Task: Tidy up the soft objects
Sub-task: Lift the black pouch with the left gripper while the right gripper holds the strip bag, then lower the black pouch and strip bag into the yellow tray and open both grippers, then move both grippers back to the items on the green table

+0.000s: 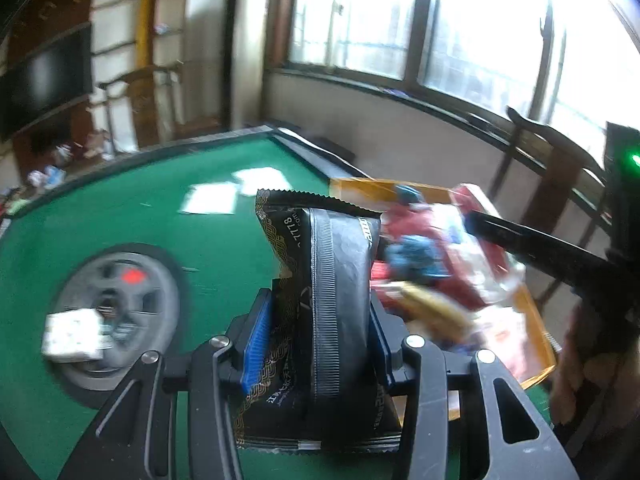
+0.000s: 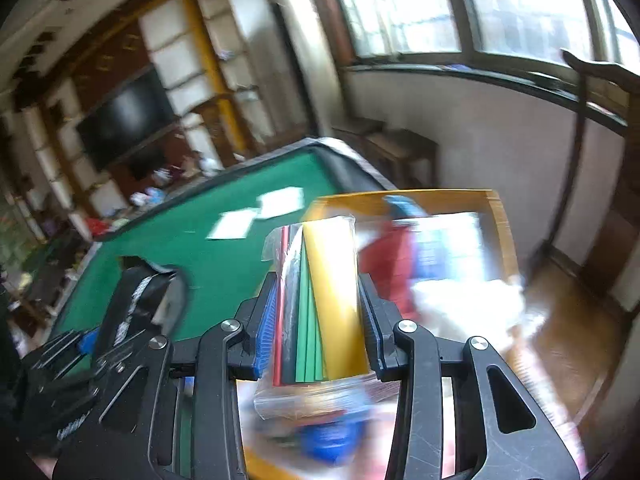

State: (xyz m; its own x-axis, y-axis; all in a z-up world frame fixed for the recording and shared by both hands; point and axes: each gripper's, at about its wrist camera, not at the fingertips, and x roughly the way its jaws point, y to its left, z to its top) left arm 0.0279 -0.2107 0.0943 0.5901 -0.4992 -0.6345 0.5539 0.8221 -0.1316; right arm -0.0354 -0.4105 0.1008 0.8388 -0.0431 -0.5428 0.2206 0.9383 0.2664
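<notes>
- Left gripper (image 1: 316, 340): jaws clamped on a black pouch (image 1: 320, 280), blue pads pressing both its sides. Pouch stands upright, serrated top edge up, held off the table (image 1: 160, 220).
- Right gripper (image 2: 316, 328): jaws clamped on a clear bag (image 2: 320, 300) of coloured strips – yellow, green, black, red. Bag upright, its lower end hanging below the pads.
- Landmark: orange box (image 1: 536, 320), at the table's right edge. In the left view the pouch sits just left of the box, partly covering its near-left corner.
- In the right view the bag is over the box (image 2: 500, 220), near its left wall.
- Box contents: red, blue and white packets, one gold piece; blurred, can't tell individual items.
- Right gripper's black finger (image 1: 520, 244) crosses above the box in the left view, coming in from the right.
- Left gripper (image 2: 132, 308) with the pouch shows left of the box in the right view, low in frame.
- Left of the box, well apart: round grey hub (image 1: 116, 312) set into the felt, red mark on it, small white pack (image 1: 72, 334) lying on its left side.
- Two white sheets (image 1: 232, 192) on the felt, behind-left of the box.
- Surface: green felt with a dark raised rim.
- Room: big windows (image 1: 440, 20) behind the box, dark screen (image 1: 44, 84) on the wall far left, wooden chair (image 1: 560, 168) right of the box, wood floor (image 2: 560, 340), clutter on the floor beyond the table.
</notes>
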